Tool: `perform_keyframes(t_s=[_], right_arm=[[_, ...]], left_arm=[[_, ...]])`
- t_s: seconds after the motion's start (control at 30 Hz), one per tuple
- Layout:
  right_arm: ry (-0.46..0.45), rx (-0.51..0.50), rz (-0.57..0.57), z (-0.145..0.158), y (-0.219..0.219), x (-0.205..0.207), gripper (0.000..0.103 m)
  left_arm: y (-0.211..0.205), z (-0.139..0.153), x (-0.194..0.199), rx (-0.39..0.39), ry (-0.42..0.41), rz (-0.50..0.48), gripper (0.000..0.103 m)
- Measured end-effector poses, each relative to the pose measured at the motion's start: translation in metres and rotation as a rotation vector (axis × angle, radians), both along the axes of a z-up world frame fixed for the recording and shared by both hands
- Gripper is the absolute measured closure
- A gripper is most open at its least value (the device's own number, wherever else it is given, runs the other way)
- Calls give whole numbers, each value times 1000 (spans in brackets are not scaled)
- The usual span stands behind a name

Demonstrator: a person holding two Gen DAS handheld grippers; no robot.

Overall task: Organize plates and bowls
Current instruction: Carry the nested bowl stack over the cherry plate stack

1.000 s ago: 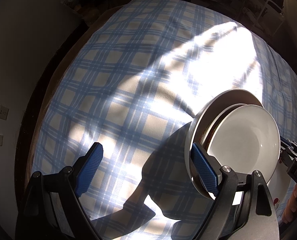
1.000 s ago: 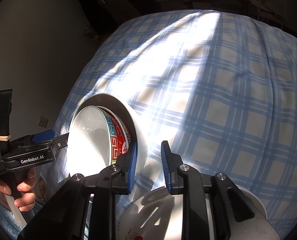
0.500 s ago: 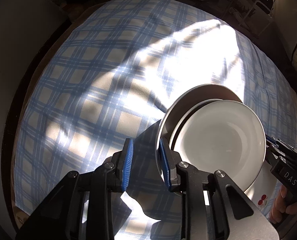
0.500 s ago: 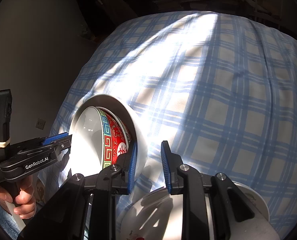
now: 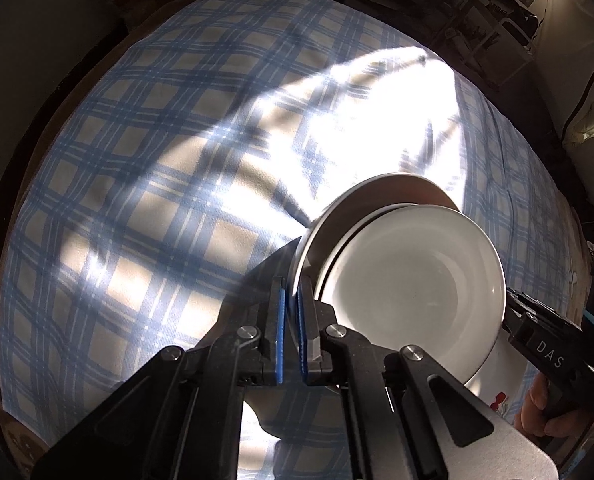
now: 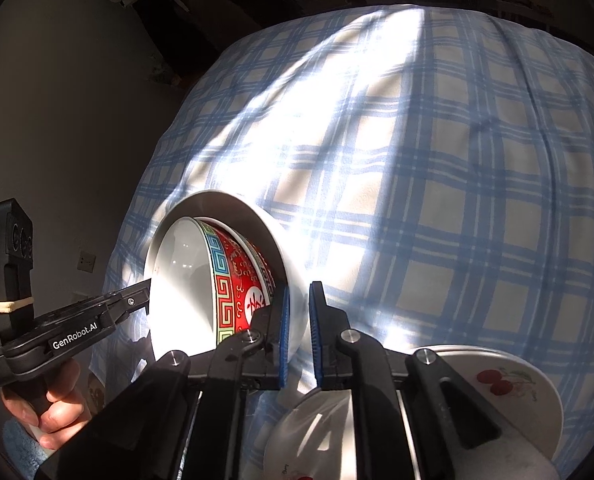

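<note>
Nested bowls: left gripper point(image 5: 290, 334) and right gripper point(image 6: 298, 334) each clench the outer white bowl point(image 5: 339, 216) rim; keep both lifts level above cherry plate point(image 6: 513, 380).

We see the checked tablecloth point(image 5: 145, 184) lying bare to the left and far side. Near us, the nested bowls point(image 5: 413, 292) block the right, with the cherry plate point(image 6: 509, 384) just beside them and both grippers clamped on the rims.
</note>
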State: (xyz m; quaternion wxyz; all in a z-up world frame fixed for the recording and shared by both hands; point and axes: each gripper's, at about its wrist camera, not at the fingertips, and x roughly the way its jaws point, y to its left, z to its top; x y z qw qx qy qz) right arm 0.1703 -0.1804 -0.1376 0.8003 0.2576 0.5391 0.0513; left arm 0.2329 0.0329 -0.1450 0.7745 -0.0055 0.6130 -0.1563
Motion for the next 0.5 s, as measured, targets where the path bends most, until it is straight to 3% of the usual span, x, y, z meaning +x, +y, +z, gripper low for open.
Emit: perform_keyframes(t_s=[0.5], right_arm=[[22,-38,-12,1,5,3,92]], left_arm=[[-2,3,-4,30,-21,31,101]])
